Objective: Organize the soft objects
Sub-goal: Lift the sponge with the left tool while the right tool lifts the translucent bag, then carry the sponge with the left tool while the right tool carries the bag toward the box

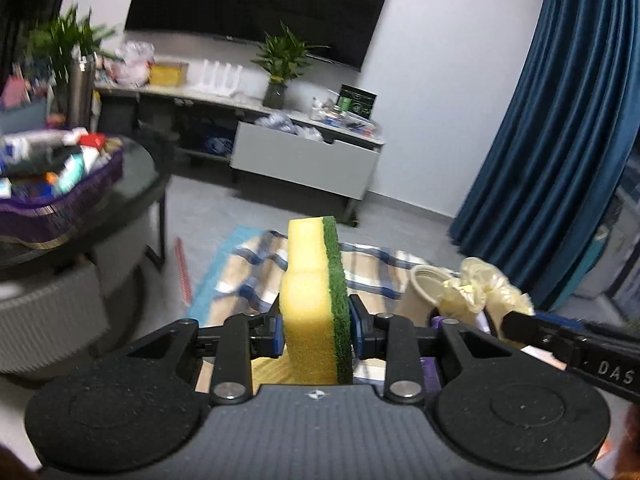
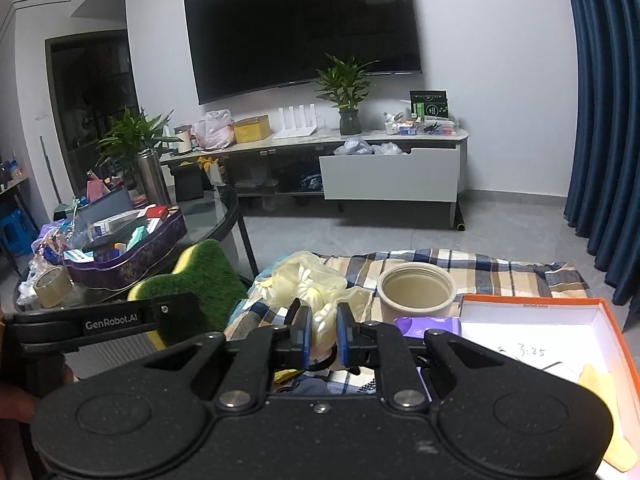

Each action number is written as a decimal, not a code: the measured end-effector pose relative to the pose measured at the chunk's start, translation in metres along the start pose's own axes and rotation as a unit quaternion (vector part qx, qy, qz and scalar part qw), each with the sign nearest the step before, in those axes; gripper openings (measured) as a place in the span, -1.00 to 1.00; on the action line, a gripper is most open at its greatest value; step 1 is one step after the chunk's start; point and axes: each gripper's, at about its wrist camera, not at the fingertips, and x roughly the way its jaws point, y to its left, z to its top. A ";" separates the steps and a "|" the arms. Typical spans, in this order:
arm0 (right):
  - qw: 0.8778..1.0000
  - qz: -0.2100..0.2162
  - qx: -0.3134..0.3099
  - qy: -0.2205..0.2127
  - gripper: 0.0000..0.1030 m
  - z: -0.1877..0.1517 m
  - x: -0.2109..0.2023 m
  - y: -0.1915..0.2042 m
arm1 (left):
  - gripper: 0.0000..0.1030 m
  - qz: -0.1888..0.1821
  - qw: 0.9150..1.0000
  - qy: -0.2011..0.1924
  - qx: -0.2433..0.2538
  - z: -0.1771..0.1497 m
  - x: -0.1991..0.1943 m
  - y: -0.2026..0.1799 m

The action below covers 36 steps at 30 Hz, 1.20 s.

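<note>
The left gripper (image 1: 316, 332) is clamped on a yellow-and-green sponge (image 1: 314, 300), which stands upright between its pads, lifted clear of the plaid cloth (image 1: 256, 276). The right gripper (image 2: 323, 330) is pinched on a crumpled pale-yellow glove (image 2: 308, 280), its bulk toward twelve o'clock. A beige cup (image 2: 416, 292) stands at one o'clock of it, and an orange-rimmed box (image 2: 612, 344) lies open at three o'clock. Both soft items appear picked up; the next move likely calls for carrying them over a container and releasing gently.
</note>
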 end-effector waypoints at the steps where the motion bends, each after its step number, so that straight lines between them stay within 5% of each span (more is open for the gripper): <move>1: 1.000 -0.002 -0.001 -0.002 -0.69 0.000 -0.001 0.001 | -0.40 0.011 1.000 -0.002 0.009 0.001 -0.001 -0.003; 11: 1.000 -0.015 0.002 -0.013 -0.69 0.008 -0.008 0.000 | -0.40 0.043 0.998 -0.009 0.046 0.012 -0.005 -0.019; 36: 0.998 -0.052 0.019 -0.015 -0.69 0.036 -0.004 -0.039 | -0.40 0.032 0.997 0.015 0.066 0.026 0.025 -0.045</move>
